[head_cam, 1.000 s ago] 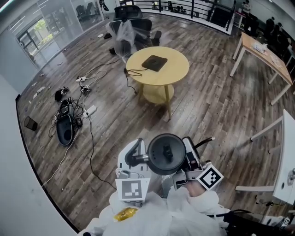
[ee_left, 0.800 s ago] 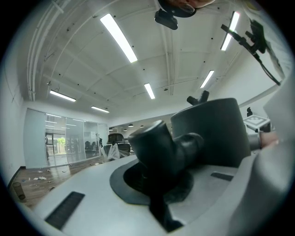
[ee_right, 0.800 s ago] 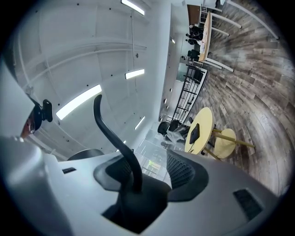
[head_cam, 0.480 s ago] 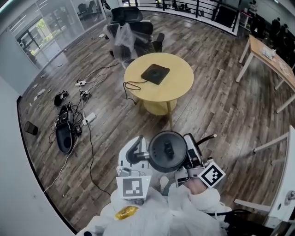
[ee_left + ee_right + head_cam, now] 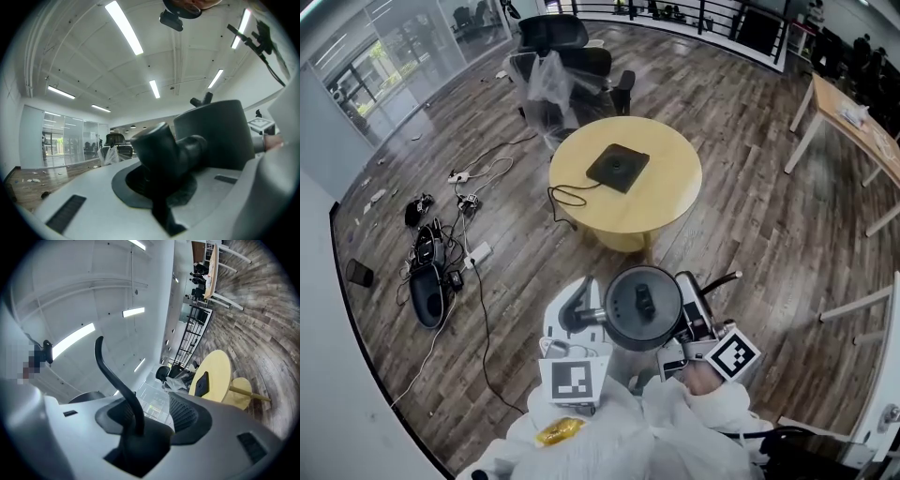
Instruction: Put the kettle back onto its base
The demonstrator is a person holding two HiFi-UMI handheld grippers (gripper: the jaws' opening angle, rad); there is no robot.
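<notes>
The dark grey kettle (image 5: 642, 307) hangs lid-up in front of my body, carried between both grippers above the wooden floor. My left gripper (image 5: 581, 316) is shut on a thick dark stub at the kettle's left side (image 5: 164, 152); the kettle body (image 5: 215, 136) rises just behind it. My right gripper (image 5: 694, 317) is shut on the thin curved black handle (image 5: 115, 376). The kettle's flat black base (image 5: 618, 168) lies on the round yellow table (image 5: 675, 202) ahead, its cord trailing off the table's left edge. The table (image 5: 213, 376) and the base (image 5: 202, 383) also show in the right gripper view.
A black office chair draped in clear plastic (image 5: 553, 70) stands beyond the table. Cables, a power strip and dark devices (image 5: 431, 262) litter the floor at left. A wooden desk (image 5: 853, 112) and white table legs (image 5: 862, 300) stand at right.
The round table with the base has come nearer and looks larger: I have moved toward it. Both grippers keep their hold on the kettle.
</notes>
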